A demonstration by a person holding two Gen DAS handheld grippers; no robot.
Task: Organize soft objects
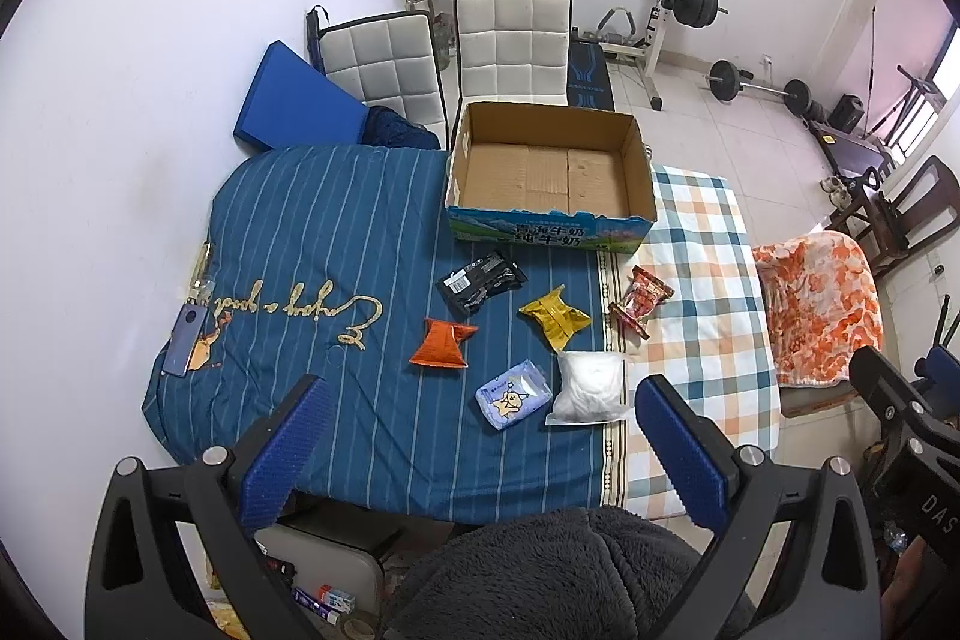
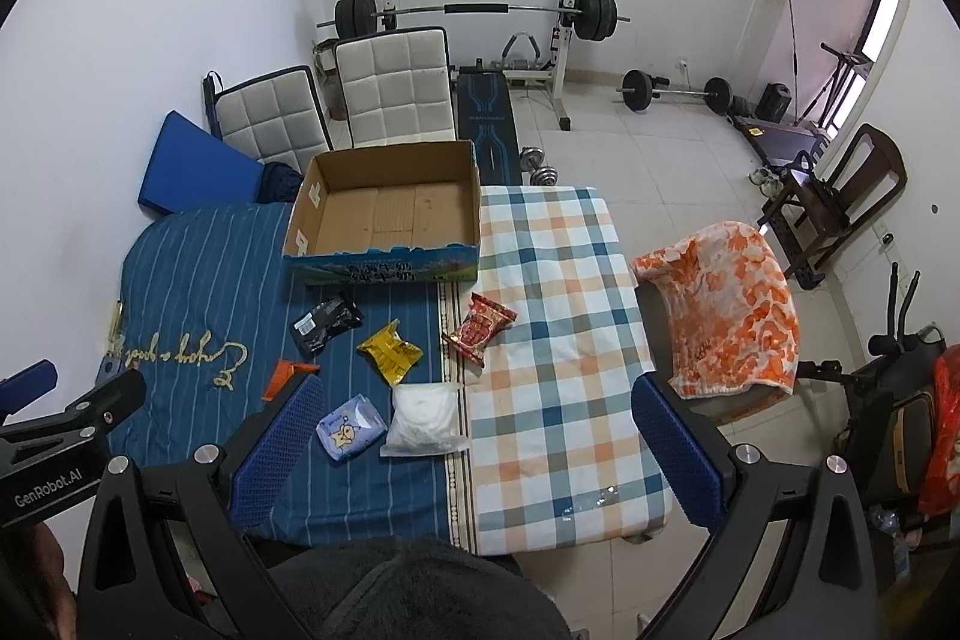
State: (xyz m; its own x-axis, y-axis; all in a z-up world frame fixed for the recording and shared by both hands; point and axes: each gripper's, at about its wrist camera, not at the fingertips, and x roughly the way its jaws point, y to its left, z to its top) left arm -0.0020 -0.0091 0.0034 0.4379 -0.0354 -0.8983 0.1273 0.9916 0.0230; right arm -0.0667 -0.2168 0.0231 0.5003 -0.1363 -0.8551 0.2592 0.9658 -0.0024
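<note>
Blue ribbed pads line both grippers, and both sets of jaws stand wide apart with nothing between them. The left gripper (image 1: 480, 436) hangs raised over the near edge of the table, its fingers framing the loose packets below; the right gripper (image 2: 474, 445) hangs level with it to the right, above the seam where the blue striped quilt (image 1: 312, 244) meets the checked cloth (image 2: 558, 340). Neither touches anything, which fits a survey stance ahead of a first pick, in my judgement. Nearest the jaws lie the white bag (image 1: 588, 387) and the light blue tissue pack (image 1: 513, 394), just beside each other on the quilt. Farther out sit the orange packet (image 1: 443, 343), the yellow packet (image 1: 555, 319) and the black packet (image 1: 480, 278), each apart from the others; the red packet (image 1: 639, 299) rests across the seam onto the checked cloth. All six lie flat and separate, a spread that would let each be pinched singly without disturbing its neighbours. Beyond them, at the far edge, the cardboard box (image 1: 549, 226) stands open-topped and holds nothing, its low front wall turned toward the packets; it is the likely destination, so the task appears not yet begun. A phone (image 1: 187, 340) lies at the quilt's left margin, well apart from the work.
</note>
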